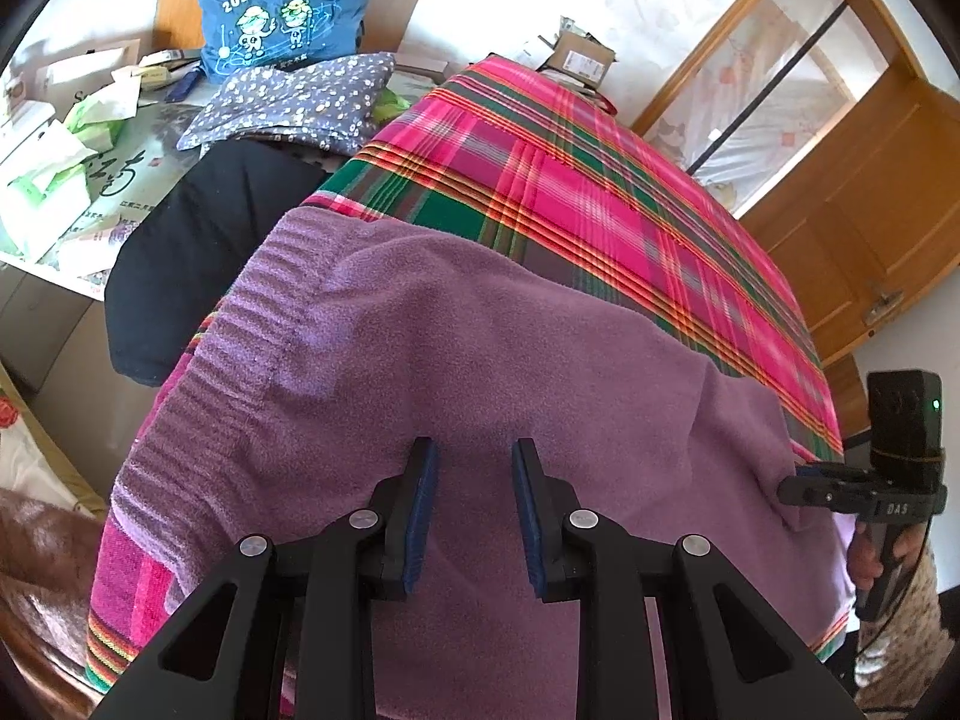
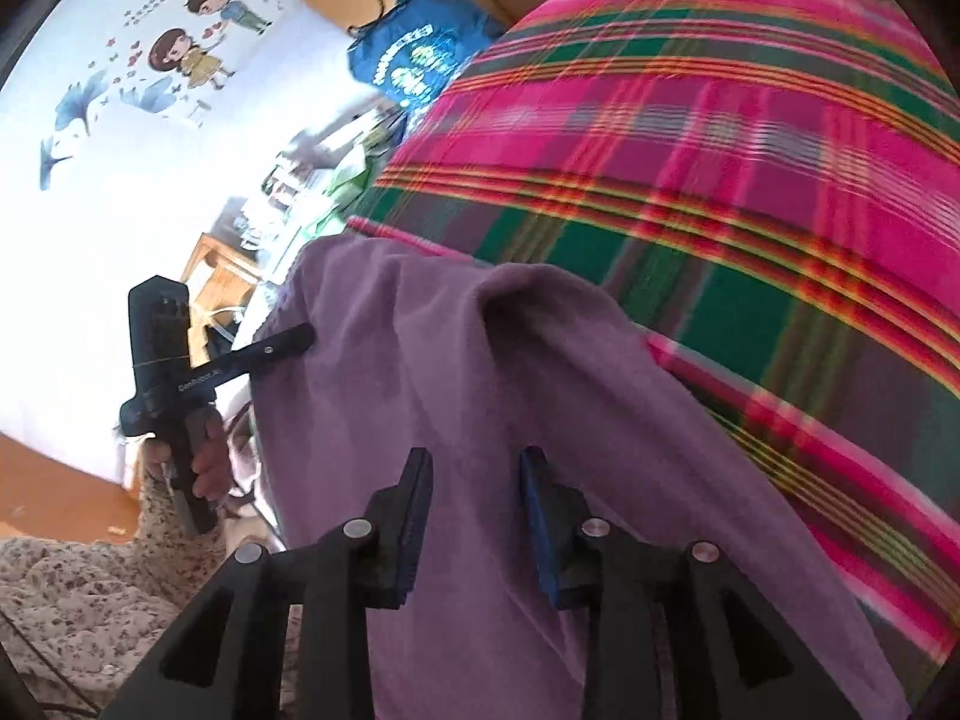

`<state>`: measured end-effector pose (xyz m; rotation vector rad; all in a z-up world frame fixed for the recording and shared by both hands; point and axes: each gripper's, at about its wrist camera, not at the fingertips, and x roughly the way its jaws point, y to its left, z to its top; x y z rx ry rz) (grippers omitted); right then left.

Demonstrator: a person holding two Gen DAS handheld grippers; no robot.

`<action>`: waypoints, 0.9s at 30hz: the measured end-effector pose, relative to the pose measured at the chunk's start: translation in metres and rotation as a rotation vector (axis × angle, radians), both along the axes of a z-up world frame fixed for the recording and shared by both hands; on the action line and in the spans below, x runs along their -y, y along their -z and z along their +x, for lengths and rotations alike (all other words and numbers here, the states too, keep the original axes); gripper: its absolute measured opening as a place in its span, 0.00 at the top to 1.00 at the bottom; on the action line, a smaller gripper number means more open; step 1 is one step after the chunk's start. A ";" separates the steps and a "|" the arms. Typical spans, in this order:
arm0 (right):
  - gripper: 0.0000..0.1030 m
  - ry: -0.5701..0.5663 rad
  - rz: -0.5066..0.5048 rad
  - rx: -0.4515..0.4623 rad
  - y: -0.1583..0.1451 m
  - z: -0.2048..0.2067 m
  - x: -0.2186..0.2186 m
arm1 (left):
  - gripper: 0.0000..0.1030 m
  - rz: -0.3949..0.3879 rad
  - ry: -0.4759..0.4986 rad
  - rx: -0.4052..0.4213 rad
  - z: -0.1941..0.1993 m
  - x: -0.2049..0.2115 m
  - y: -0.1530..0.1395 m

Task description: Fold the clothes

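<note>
A purple fleece garment [image 1: 480,330] with a ribbed band [image 1: 240,324] on its left side lies spread on a pink and green plaid cloth [image 1: 600,180]. My left gripper [image 1: 474,468] hovers over the garment's near part, open, with only flat fabric showing between its blue pads. At the garment's right edge my right gripper [image 1: 792,489] points at the fabric. The right wrist view is blurred. There my right gripper [image 2: 477,468] stands open over the purple garment [image 2: 480,372], nothing pinched. My left gripper [image 2: 303,336] reaches onto the garment's left edge, with a hand [image 2: 204,462] on its handle.
A black garment [image 1: 180,252] hangs off the plaid cloth's left side. Behind it sit a floral cushion [image 1: 300,102] and a blue printed bag [image 1: 276,6]. Papers and tissue packs [image 1: 48,180] clutter the far left. Wooden doors [image 1: 870,210] stand to the right.
</note>
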<state>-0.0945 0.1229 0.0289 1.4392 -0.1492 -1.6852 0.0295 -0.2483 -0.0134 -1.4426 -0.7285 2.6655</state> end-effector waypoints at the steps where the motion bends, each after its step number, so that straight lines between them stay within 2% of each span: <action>1: 0.67 -0.009 -0.007 0.008 0.001 -0.003 0.003 | 0.74 0.000 -0.001 -0.001 0.000 0.000 0.000; 8: 0.63 -0.058 -0.077 0.104 0.006 -0.027 0.029 | 0.74 0.009 -0.005 0.000 0.000 0.000 0.000; 16: 0.63 -0.014 -0.042 0.089 0.010 -0.044 0.025 | 0.74 0.039 -0.013 -0.003 0.000 0.004 0.001; 21: 0.61 -0.050 -0.117 0.174 0.019 -0.051 0.043 | 0.74 0.048 -0.019 -0.006 -0.002 0.005 0.002; 23: 0.58 -0.058 -0.127 0.200 0.021 -0.052 0.054 | 0.74 0.046 -0.019 -0.006 -0.002 0.005 0.002; 27: 0.58 -0.049 -0.135 0.231 0.022 -0.057 0.058 | 0.74 0.051 -0.021 -0.008 -0.002 0.005 0.002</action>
